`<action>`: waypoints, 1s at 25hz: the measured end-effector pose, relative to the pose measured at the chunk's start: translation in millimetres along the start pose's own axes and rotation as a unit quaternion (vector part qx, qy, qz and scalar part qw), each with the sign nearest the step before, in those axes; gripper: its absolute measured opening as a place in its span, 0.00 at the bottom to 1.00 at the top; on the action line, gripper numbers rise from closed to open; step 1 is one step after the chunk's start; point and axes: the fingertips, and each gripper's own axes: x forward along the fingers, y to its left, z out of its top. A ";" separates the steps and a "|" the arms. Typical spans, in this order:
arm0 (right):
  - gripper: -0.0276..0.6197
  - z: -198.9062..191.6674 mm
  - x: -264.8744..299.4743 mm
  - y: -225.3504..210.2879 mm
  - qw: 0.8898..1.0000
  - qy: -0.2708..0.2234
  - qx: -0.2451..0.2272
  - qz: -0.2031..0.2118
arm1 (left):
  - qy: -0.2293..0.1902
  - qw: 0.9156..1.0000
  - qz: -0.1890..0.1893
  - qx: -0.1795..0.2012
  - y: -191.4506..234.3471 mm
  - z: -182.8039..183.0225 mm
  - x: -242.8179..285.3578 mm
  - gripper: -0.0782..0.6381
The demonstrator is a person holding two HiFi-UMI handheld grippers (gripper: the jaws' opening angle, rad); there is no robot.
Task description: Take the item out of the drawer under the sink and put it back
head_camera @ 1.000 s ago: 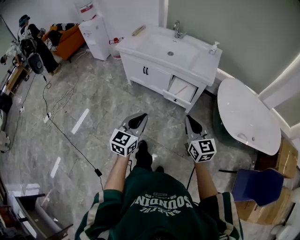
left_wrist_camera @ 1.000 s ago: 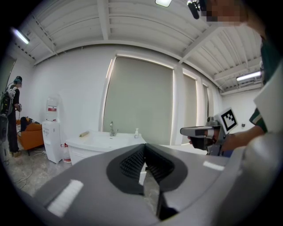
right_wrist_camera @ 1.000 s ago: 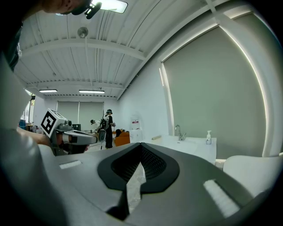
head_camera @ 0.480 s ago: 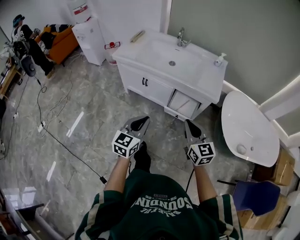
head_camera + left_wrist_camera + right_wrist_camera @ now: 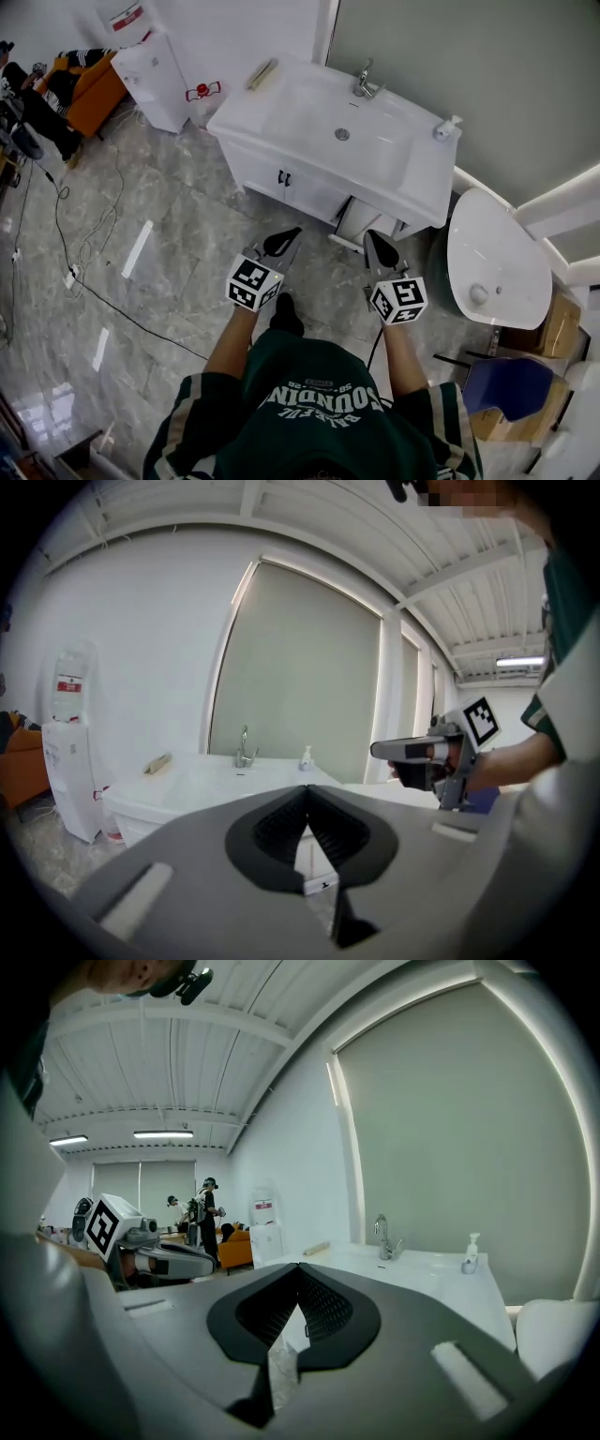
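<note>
Found both hand-held grippers empty. Saw the left gripper (image 5: 291,234) with jaws pressed together at the tips, nothing between them in the left gripper view. Saw the right gripper (image 5: 373,239) likewise closed tip to tip, with only bare gap behind the tips in the right gripper view. Held side by side and apart, both pointing forward at the white sink cabinet (image 5: 281,173). Spotted the drawer (image 5: 352,225) just ahead of the two tips, between them and a little nearer the right gripper, touching neither. Noted a white, shallow drawer, pulled partway out from under the counter's right end, its back half tucked beneath the countertop edge. Caught it again through the gap behind the left gripper's closed tips, with a small dark mark (image 5: 323,885) on its pale front. Could not make out the item inside, too little of the drawer's interior being shown. Noted the faucet (image 5: 364,80) and a soap bottle (image 5: 443,128) farther ahead, beyond the drawer, on the counter.
</note>
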 end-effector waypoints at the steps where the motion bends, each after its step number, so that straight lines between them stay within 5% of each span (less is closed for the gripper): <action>1: 0.05 2.0 9.2 -1.7 1.000 -0.001 0.003 -0.005 | 0.000 1.000 -0.004 0.004 8.1 3.2 4.9 0.18; 11: 0.05 5.0 42.0 -27.1 0.999 -0.001 0.021 -0.047 | 0.000 0.999 -0.047 0.013 39.6 19.5 53.5 0.18; 25: 0.05 3.0 34.3 -128.2 0.994 -0.011 0.049 -0.100 | 0.002 0.994 -0.109 0.028 -1.3 52.0 172.7 0.18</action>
